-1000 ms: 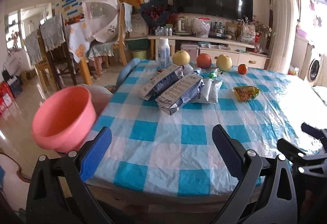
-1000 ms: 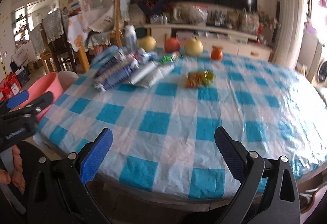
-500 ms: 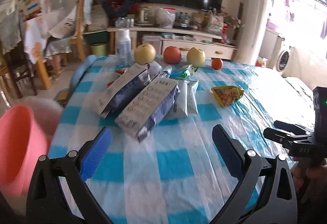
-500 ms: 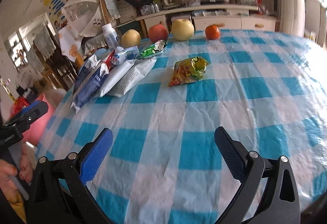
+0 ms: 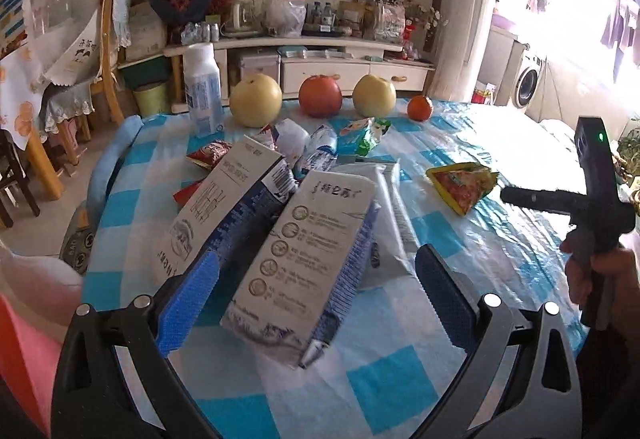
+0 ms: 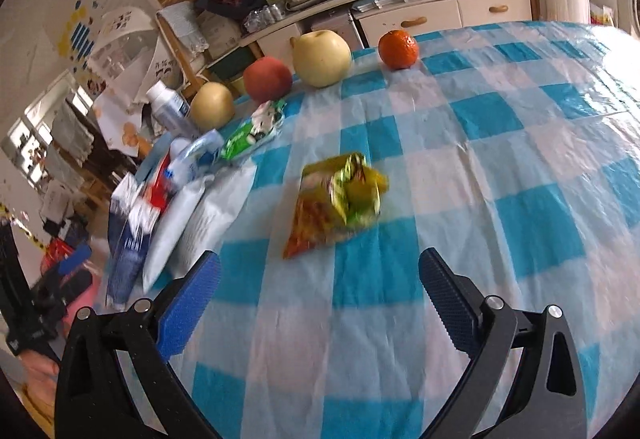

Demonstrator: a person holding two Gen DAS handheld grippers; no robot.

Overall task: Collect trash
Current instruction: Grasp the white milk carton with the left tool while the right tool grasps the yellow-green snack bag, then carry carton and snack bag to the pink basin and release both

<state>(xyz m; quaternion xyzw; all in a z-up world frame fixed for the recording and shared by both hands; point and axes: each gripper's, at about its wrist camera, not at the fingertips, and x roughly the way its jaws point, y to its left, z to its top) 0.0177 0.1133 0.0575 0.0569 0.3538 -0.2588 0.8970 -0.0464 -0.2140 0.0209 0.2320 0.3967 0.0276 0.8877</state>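
The crumpled yellow-and-red snack wrapper (image 6: 336,207) lies flat on its own on the blue-and-white checked plastic tablecloth (image 6: 500,167), glossy and creased, well apart from the heap of other litter to its left. The right gripper (image 6: 318,291) hangs just short of it, blue ribbed pads spread wide, nothing between them. Bare cloth runs all round the wrapper and out to the table's rounded right-hand edge.

The heap is a mix: two boxy milk cartons (image 5: 308,259) lying tilted across each other, flat white foil pouches (image 5: 390,207), a small green packet (image 5: 362,135), a red wrapper (image 5: 208,153) and squashed blue-white bottles (image 5: 320,151). The left gripper (image 5: 316,291) is over the near carton, released and wide, its pads either side of the carton's end without touching it, as far as I can see.

Behind the heap stand a white plastic bottle (image 5: 202,89) and a row of smooth round fruit: two yellow pears (image 5: 256,99), a red apple (image 5: 320,95), a small orange (image 5: 419,107). A pink basin (image 5: 22,359) sits off the table's near-left edge.
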